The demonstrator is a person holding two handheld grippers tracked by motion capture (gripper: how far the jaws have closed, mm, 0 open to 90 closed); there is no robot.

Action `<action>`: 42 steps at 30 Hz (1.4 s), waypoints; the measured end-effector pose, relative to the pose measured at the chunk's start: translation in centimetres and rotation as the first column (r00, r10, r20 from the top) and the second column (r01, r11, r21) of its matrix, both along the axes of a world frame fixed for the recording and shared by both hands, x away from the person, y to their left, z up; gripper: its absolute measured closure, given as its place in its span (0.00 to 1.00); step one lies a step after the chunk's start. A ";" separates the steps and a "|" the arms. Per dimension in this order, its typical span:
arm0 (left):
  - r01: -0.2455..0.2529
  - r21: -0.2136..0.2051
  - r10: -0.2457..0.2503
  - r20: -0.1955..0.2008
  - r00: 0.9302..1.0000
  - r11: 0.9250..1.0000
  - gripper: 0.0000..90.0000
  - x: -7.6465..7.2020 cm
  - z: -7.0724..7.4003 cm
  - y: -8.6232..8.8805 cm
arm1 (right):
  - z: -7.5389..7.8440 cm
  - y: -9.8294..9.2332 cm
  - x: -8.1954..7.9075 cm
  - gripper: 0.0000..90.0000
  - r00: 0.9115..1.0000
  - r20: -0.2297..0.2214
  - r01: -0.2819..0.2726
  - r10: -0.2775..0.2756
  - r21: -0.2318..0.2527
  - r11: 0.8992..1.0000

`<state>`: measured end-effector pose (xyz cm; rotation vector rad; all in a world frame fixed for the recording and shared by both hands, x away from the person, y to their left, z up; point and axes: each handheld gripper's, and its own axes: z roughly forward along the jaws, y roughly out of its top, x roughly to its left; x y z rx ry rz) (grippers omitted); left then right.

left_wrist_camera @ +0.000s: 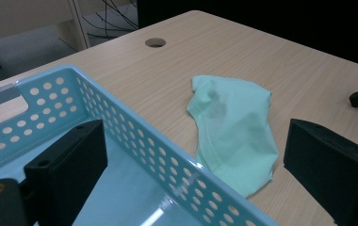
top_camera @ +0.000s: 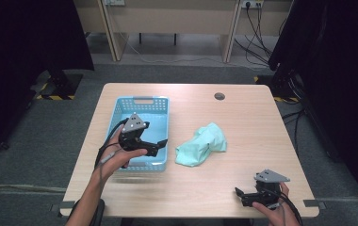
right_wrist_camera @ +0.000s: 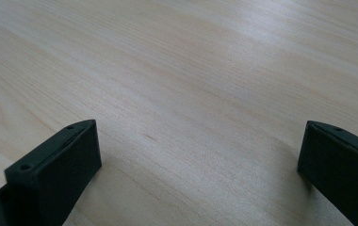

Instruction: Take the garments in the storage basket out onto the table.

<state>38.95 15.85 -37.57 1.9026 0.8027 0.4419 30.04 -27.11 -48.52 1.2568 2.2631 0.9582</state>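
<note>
Mint-green cloth (top_camera: pixel 201 144) sat crumpled on the wooden table (top_camera: pixel 243 117), pretty much dead centre, just beside the right wall of the light blue perforated basket (top_camera: pixel 142 104) — near it, though I couldn't tell whether they touched. From the basket, the cloth was at about 3 o'clock. The left gripper (top_camera: pixel 157 145) hung over the near right part of the basket with its jaws spread wide and nothing between them; in the left gripper view one jaw sat over the basket's inside and the other out past its rim, with the cloth (left_wrist_camera: pixel 236 127) ahead. The right gripper (top_camera: pixel 241 195) was down at roughly 5 o'clock from the cloth, well apart, near the table's front edge — jaws also wide, with bare wood (right_wrist_camera: pixel 191 84) between them.
</note>
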 end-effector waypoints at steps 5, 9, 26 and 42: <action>-0.002 0.001 0.002 0.000 1.000 1.000 0.07 -0.2 -0.1 0.1 | 0.0 0.0 0.0 0.00 1.000 0.000 0.000 0.000 0.000 1.000; -0.002 0.002 0.002 -0.001 1.000 1.000 0.07 -0.3 -0.1 0.2 | 0.0 0.0 0.0 0.00 1.000 0.000 0.000 0.000 0.000 1.000; -0.004 0.010 0.004 0.005 1.000 1.000 0.07 -1.3 -0.3 0.7 | 0.0 0.0 0.0 0.00 1.000 0.000 0.000 0.000 0.000 1.000; -0.015 0.013 0.015 0.002 1.000 1.000 0.07 -2.0 -0.7 1.3 | 0.0 0.0 0.0 0.00 1.000 0.000 0.000 0.000 0.000 1.000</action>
